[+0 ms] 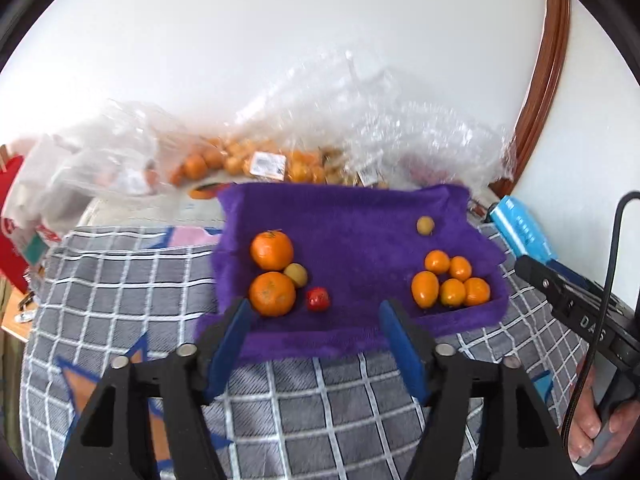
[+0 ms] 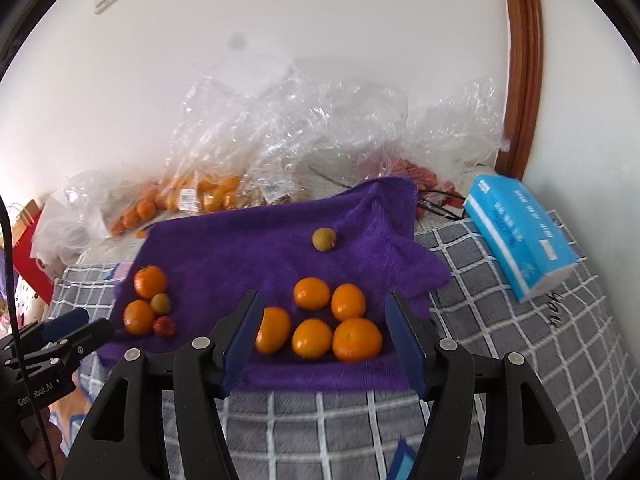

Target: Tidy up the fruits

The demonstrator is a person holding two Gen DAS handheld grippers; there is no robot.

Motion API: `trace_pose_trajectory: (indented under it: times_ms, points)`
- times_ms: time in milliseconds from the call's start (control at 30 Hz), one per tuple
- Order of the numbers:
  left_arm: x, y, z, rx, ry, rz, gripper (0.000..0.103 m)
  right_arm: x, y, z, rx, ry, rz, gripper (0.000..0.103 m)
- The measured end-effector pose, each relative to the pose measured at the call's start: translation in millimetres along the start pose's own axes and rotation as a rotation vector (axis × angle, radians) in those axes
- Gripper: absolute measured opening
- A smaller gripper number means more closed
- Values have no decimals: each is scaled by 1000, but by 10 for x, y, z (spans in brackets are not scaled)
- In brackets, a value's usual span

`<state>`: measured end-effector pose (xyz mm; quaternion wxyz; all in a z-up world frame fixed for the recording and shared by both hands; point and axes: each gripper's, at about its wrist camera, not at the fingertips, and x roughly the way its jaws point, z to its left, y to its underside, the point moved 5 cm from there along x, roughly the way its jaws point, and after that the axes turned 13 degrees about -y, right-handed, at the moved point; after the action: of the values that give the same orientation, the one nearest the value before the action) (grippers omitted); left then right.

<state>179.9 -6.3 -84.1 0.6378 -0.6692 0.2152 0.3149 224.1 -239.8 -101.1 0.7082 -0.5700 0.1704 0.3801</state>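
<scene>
A purple towel (image 1: 352, 240) lies on a grey checked cloth. On its left are two oranges (image 1: 272, 250), a yellow-green fruit (image 1: 296, 275) and a small red fruit (image 1: 318, 299). On its right is a cluster of several small oranges (image 1: 450, 284), with a lone yellow-green fruit (image 1: 425, 225) behind. My left gripper (image 1: 314, 316) is open and empty at the towel's near edge. My right gripper (image 2: 322, 312) is open and empty, its fingers on either side of the orange cluster (image 2: 320, 320). The left group (image 2: 148, 304) and the lone fruit (image 2: 324, 239) also show in the right wrist view.
Clear plastic bags (image 1: 360, 120) with more oranges (image 1: 240, 160) lie behind the towel against the white wall. A blue tissue pack (image 2: 520, 236) lies right of the towel. A red bag (image 1: 12, 216) stands at far left. A wooden frame (image 2: 524, 64) is at right.
</scene>
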Motion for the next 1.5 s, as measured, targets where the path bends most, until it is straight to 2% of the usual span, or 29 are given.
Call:
trace_pose_trajectory:
  times_ms: [33,167,233,333,400,533,667,933,1500]
  points:
    - [-114,22,49,-11,-3,-18,77,-122,28,46,-2,1,-7,68]
    - [-407,109,156,-2,-66,-74,82,-505,173,154,1,1,-25,73]
    - [-527,169,172,-8,-69,-96,88,-632,256,199,-12,9,-19,73]
    - [-672,272,164,-3,-62,-116,92,-846,400,229,-30,55,-34,74]
    - [-763,318,163,1,-77,-132,93,-966,488,254,-39,65,-42,86]
    - [-901,387,164,0,-92,-174,96,-1155,589,295,-55,79,-88,99]
    - [-919,461,162,-16,-65,-146,96,-1201,646,305,-50,84,-74,100]
    - [-897,524,145,-2,-83,-139,96,-1303,705,258,-18,86,-77,100]
    - [-989,491,191,-27,-95,-161,96,-1379,690,297,-42,113,-95,100]
